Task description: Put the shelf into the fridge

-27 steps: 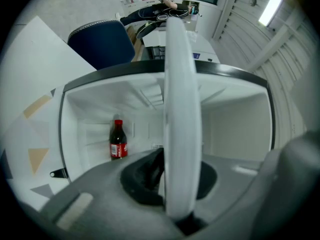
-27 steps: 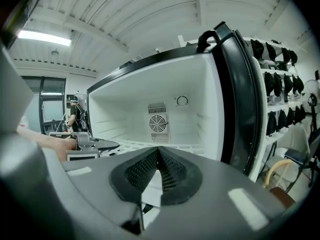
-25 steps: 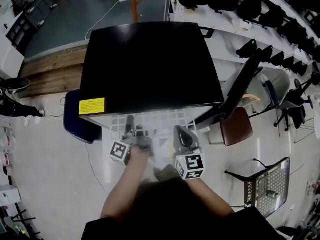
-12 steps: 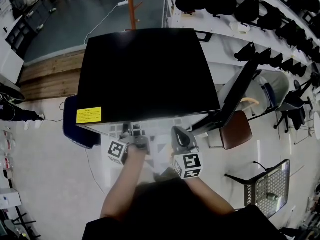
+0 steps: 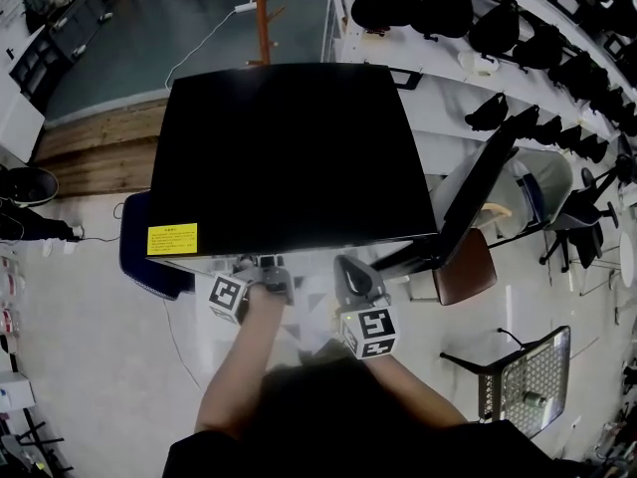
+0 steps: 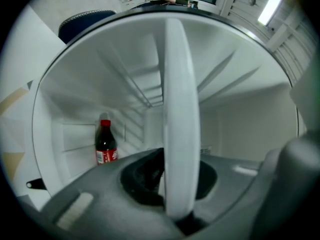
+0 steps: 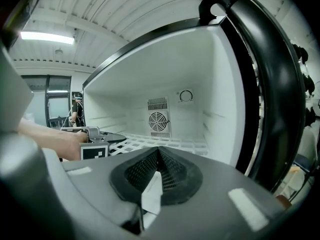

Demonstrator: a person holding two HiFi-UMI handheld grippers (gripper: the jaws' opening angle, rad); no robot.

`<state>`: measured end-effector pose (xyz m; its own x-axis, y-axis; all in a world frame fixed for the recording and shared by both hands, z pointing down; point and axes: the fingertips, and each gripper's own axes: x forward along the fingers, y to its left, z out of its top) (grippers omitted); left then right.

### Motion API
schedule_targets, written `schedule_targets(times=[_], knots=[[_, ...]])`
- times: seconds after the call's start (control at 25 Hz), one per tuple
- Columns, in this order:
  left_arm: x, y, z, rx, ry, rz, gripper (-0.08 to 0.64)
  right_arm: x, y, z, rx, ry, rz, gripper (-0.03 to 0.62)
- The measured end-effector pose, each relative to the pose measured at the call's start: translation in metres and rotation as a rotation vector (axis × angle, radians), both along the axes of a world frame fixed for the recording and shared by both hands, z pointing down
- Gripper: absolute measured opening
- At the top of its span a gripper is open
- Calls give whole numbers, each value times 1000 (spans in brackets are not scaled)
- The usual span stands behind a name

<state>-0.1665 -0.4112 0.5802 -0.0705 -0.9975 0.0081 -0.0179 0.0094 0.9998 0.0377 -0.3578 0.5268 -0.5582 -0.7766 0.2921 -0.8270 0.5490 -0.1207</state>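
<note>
shelf insert | I'm pushing the shelf (image 7: 165, 143) deeper into the fridge (image 5: 289, 157); far less of it is sticking out than a second ago | left tool (image 6: 177, 184) and right tool (image 7: 157, 171) both clamping its front edge | judging it's nearly seated, short push remaining

1. You see a yellow sticker (image 5: 172, 238) on the front left corner of the fridge (image 5: 289, 147) top. It carries lines of dark print, too small to read.
2. The bottle (image 6: 105, 143) inside the fridge wears a red label with white marks. You cannot make out a brand or any word on it.
3. The left marker cube (image 5: 228, 298) and the right marker cube (image 5: 371, 332) show only black-and-white square patterns, with no letters or numbers.
4. The round dial (image 7: 186, 96) on the fridge's back wall gives you no legible marks.
</note>
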Motion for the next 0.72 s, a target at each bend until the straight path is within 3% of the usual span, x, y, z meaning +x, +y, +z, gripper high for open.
schedule_targets(times=[0.72], knots=[[-7, -35, 1, 20, -16, -2, 32, -3, -6, 5, -16, -5, -15, 2]])
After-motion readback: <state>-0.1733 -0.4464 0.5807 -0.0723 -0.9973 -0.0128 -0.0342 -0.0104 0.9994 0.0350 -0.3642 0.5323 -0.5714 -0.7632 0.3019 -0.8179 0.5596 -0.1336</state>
